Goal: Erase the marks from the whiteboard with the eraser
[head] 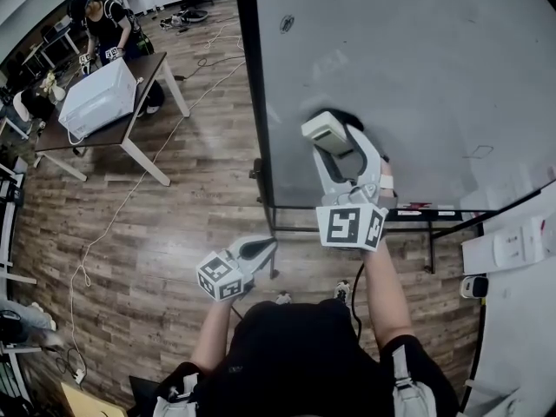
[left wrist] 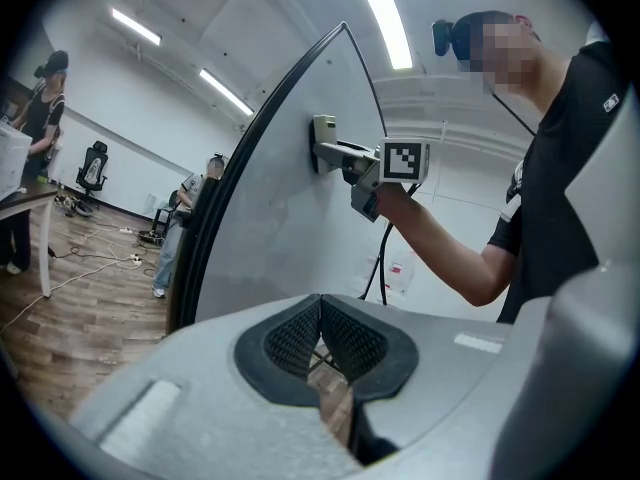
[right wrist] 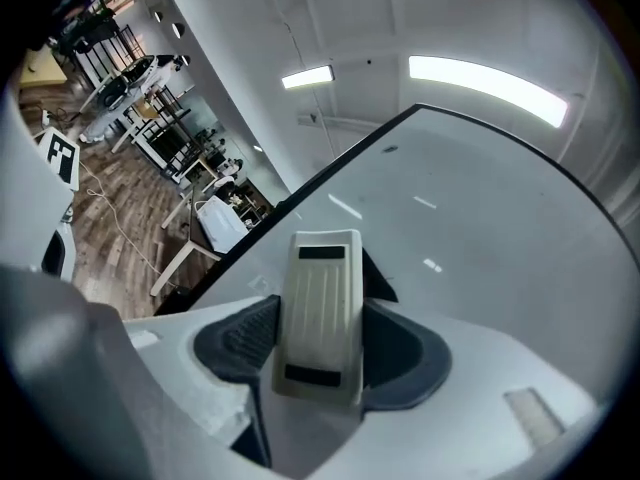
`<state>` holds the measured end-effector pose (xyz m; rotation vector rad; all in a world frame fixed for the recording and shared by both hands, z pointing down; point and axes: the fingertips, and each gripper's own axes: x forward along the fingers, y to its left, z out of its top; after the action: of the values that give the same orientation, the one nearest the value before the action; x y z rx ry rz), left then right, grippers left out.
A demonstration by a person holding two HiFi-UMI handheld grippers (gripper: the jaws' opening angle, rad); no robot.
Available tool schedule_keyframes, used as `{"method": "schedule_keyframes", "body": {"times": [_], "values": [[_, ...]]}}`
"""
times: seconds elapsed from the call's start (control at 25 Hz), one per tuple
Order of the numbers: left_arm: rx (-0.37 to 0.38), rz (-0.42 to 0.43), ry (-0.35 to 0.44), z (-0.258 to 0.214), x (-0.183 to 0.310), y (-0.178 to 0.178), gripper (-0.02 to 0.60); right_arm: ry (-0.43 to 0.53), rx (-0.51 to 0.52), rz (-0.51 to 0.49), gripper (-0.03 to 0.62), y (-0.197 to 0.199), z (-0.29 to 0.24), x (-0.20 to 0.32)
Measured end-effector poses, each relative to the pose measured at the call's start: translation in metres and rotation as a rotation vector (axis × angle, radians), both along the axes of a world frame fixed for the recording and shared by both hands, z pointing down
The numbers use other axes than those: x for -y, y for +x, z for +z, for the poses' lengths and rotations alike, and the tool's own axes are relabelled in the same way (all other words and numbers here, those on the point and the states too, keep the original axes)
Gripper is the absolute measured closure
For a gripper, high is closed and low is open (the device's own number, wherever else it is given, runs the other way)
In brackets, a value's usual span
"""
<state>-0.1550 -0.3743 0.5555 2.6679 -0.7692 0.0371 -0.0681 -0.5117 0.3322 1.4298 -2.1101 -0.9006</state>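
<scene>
My right tongs point(head: 343, 146) pinched the eraser point(head: 322, 129) against the whiteboard point(head: 417, 68) at mid-frame, its long axis along the jaws, a small mark point(head: 287, 24) up-left of it, while my left tongs point(head: 263, 248), pressed together and empty, hung lower left

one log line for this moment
right gripper: shut on eraser, against whiteboard | left gripper: shut, empty, held low | faint mark: on board's right
</scene>
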Motion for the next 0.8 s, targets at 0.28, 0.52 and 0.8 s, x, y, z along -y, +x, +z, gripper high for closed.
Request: {"method": "schedule_keyframes", "body": {"times": [0.28, 0.52, 0.8], "values": [[0.004, -0.005, -0.002, 0.001, -0.003, 0.001, 0.569, -0.125, -0.065, -0.044, 0.336, -0.017, 0.07, -0.001], [0.003, -0.016, -0.014, 0.004, -0.007, -0.004, 0.569, -0.138, -0.077, -0.038, 0.336, -0.017, 0.075, -0.002], [0.0, -0.02, -0.001, 0.002, -0.019, 0.002, 0.569, -0.201, -0.081, -0.065, 0.335, -0.009, 0.093, -0.024]]}}
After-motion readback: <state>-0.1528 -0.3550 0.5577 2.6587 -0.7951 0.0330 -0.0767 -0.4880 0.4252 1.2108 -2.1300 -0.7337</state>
